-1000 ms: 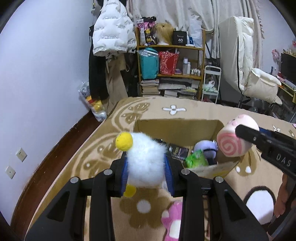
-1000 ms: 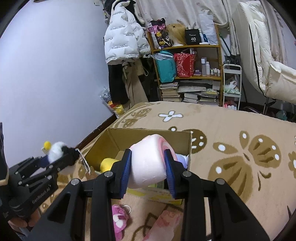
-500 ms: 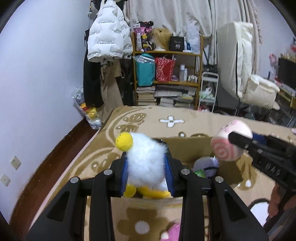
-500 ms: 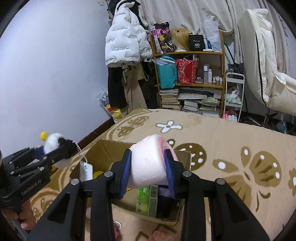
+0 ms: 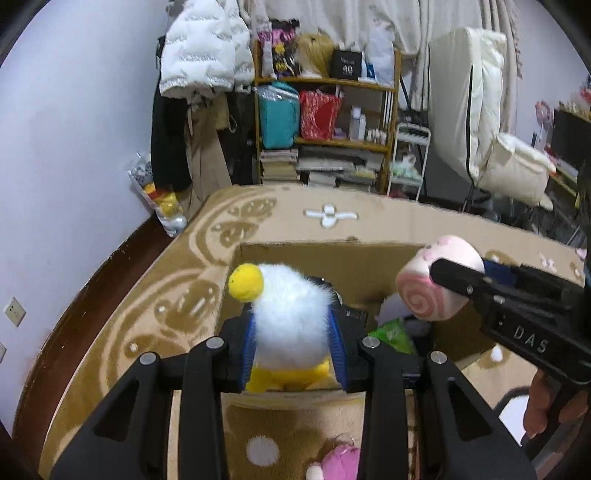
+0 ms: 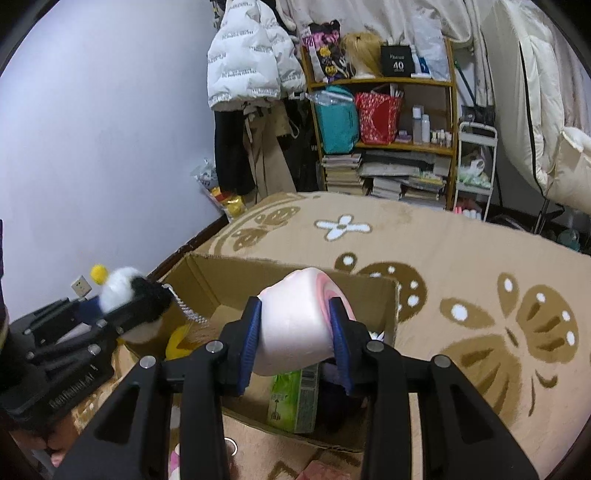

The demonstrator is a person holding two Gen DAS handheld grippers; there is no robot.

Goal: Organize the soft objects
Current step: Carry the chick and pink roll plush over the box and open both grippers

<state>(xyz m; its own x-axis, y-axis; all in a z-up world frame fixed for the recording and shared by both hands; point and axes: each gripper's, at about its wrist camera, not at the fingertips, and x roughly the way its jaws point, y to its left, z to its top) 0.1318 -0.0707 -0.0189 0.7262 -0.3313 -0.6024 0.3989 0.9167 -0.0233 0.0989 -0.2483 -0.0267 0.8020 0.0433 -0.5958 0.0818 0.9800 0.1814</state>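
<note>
Several soft things already lie in the cardboard box [image 6: 229,284], while the left gripper [image 5: 293,354] pinches a white plush duck [image 5: 291,317] and the right gripper [image 6: 293,341], its jaws opening, holds a pink roll plush [image 6: 295,328] above it, and a pink toy [image 5: 341,463] remains on the carpet [image 6: 461,251].

A lived-in home bedroom: a bed under a tan flower-patterned blanket [image 6: 461,236], a wooden shelf [image 6: 384,85] crammed with bags, bottles and stacked books, a white puffer jacket [image 6: 251,51] hanging on the wall, and pale curtains [image 5: 406,18].

A white puffer jacket [image 6: 247,55] hangs beside a cluttered wooden shelf [image 6: 384,110].
</note>
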